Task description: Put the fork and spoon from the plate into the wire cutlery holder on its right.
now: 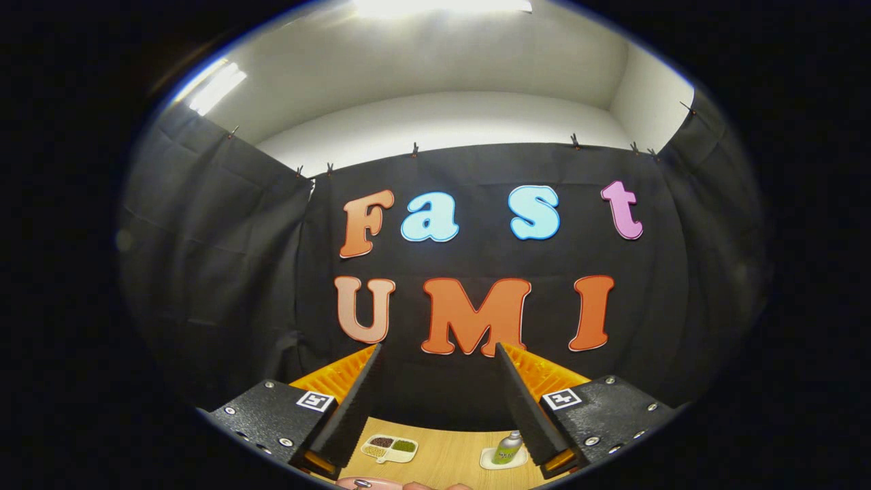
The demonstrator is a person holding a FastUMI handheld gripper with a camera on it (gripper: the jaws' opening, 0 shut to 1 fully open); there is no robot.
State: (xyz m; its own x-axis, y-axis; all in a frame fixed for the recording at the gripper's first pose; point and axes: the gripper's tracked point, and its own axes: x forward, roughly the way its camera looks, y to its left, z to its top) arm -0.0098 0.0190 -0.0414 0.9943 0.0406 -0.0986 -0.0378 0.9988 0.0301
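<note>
- Your gripper (439,354) sits low in the middle of the picture; its two fingers are spread wide apart, with nothing between them; you are pinching nothing.
- The left finger (354,408) and the right finger (524,401) are dark and ridged on the inside; each has orange behind it and a small black-and-white square mark on its black base.
- The fingers point up and away, at the black cloth wall (476,170) in the middle of the picture; the wooden table (449,456) shows low down between them.
- The plate (371,484) is a thin pink sliver at the very bottom of the picture, just under the gap between your fingers and closer to the left one; it is below the fingertips, not ahead of them.
- A small shiny bit of metal (362,484) lies on that plate; you cannot tell if it is the fork or the spoon, since so little shows.
- Farther back on the table, near the inside of the left finger, is a white tray (389,448) with brown and green stuff in its parts.
- Near the inside of the right finger stands a small green bottle (507,447) on a white mat (491,461); it is upright.
- At the top of the picture are the white ceiling and a bright lamp (442,7); a second bright lamp (216,85) is at the upper left.
</note>
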